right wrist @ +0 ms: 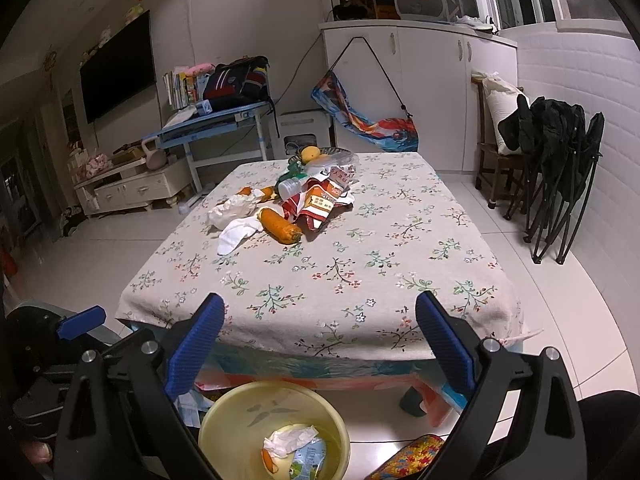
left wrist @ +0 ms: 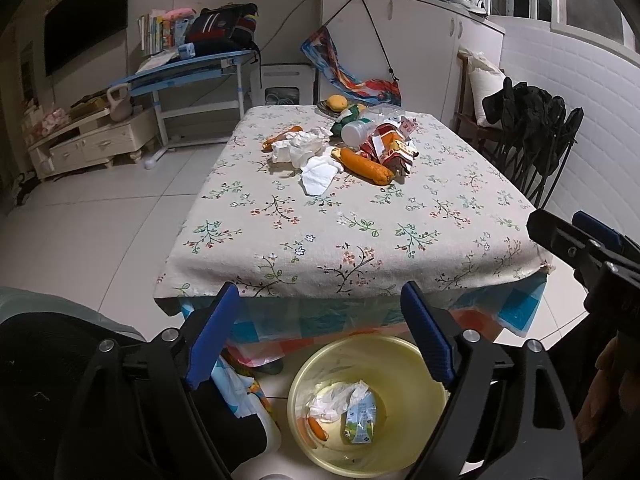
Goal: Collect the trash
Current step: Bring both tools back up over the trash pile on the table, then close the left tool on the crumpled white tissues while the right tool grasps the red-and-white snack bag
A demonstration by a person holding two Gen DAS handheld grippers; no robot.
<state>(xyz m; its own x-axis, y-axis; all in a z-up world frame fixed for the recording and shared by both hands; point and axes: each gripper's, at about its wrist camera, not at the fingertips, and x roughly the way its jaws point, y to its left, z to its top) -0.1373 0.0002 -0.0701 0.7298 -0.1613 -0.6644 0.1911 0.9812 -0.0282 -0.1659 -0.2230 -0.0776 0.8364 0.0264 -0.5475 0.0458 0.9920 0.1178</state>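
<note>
A pile of trash lies at the far middle of the floral-cloth table: crumpled white tissues, an orange sausage-shaped wrapper, red snack bags and a white plastic bottle. The pile also shows in the right wrist view, with the orange wrapper and snack bags. A yellow basin on the floor below the table's near edge holds tissue, a small carton and an orange piece. My left gripper is open and empty above the basin. My right gripper is open and empty at the table's near edge.
A plate with yellow fruit sits behind the pile. Folded black chairs stand at the right wall. A blue desk and low cabinet stand at the left. White floor tiles surround the table.
</note>
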